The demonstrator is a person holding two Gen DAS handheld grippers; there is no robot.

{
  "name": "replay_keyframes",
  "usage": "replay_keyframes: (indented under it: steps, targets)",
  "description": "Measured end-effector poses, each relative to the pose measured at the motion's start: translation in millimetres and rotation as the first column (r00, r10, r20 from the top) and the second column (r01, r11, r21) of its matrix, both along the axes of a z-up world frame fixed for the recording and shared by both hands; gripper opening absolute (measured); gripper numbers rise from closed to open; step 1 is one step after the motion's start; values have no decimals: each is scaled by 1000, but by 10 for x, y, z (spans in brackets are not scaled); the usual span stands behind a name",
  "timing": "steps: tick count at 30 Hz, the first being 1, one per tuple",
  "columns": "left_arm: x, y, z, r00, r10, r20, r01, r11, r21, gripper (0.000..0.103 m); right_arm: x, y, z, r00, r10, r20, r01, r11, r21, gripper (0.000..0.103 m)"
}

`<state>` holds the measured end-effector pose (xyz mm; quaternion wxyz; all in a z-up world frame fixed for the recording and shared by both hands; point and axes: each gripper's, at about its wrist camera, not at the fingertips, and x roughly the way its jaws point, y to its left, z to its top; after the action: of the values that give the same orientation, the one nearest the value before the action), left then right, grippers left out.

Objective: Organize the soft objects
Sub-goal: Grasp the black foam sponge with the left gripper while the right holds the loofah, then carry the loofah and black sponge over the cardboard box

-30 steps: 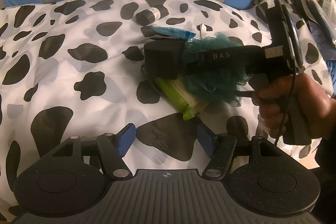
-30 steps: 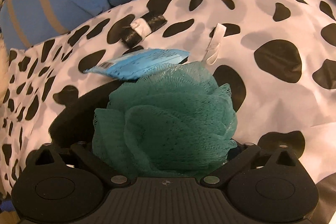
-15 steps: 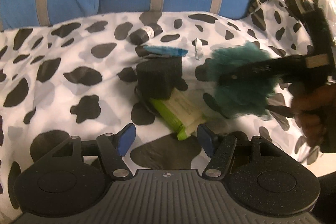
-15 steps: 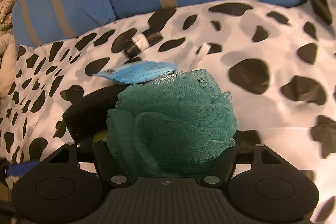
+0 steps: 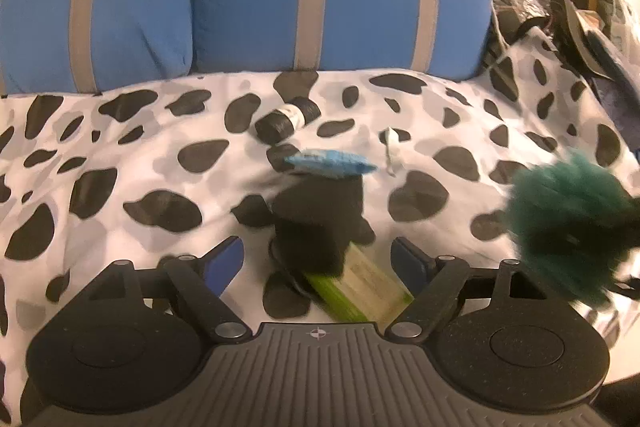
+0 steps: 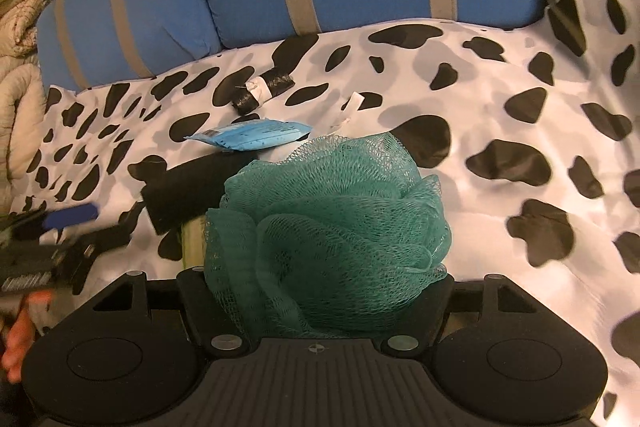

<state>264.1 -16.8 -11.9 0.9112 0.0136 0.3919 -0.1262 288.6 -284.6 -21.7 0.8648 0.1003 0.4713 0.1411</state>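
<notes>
right gripper (image 6: 320, 279) pinching green pouf (image 6: 328, 227) above spotted cover (image 6: 520, 131); left gripper (image 5: 318, 259) spread wide, holding nothing, near black sponge (image 5: 320, 223)

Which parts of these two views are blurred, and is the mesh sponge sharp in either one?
Left wrist view: the teal mesh sponge at the right edge is smeared by motion, while the left gripper is crisp. Right wrist view: the sponge is sharp, netting visible, in the right gripper; only the far left edge is blurred.
</notes>
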Motion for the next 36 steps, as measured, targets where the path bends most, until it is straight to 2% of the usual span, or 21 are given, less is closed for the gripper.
replay_keyframes:
  steps: [4,10,15,17,20,22,23,25,30,36]
  targets:
    - [175,-28,-121,1000,-17,-12,17,999,29,84,-185,-125,80,1000,-8,-3,8,1000,20,73]
    - [383,-52,-300,997,-47,-58,49,998,36,84,-485,-180,164,1000,4,-17,-3,997,80,73]
    - [600,-15,-460,992,-52,-117,49,998,-27,84,-573,-136,170,999,26,-26,-24,996,80,73]
    - [678,18,-526,989,-27,-143,22,999,-34,84,-559,-119,162,999,30,-28,-28,997,76,73]
    - [747,81,-574,987,-39,-153,24,995,-95,84,-548,-99,153,999,40,-32,-37,996,83,73]
    - [776,79,-604,986,-40,-160,25,995,-92,84,-542,-75,159,998,48,-29,-45,995,87,73]
    - [794,73,-616,985,-46,-169,30,995,-95,83,-537,-66,160,998,52,-27,-49,995,86,73]
    - [780,88,-609,984,-58,-171,35,990,-133,62,-527,-47,162,998,54,-26,-52,995,88,73]
    - [663,41,-527,986,-47,-161,32,995,-94,60,-499,-28,160,998,59,-24,-57,995,83,73]
    - [499,105,-391,988,-54,-145,38,994,-106,59,-484,0,177,998,57,-20,-55,995,78,73]
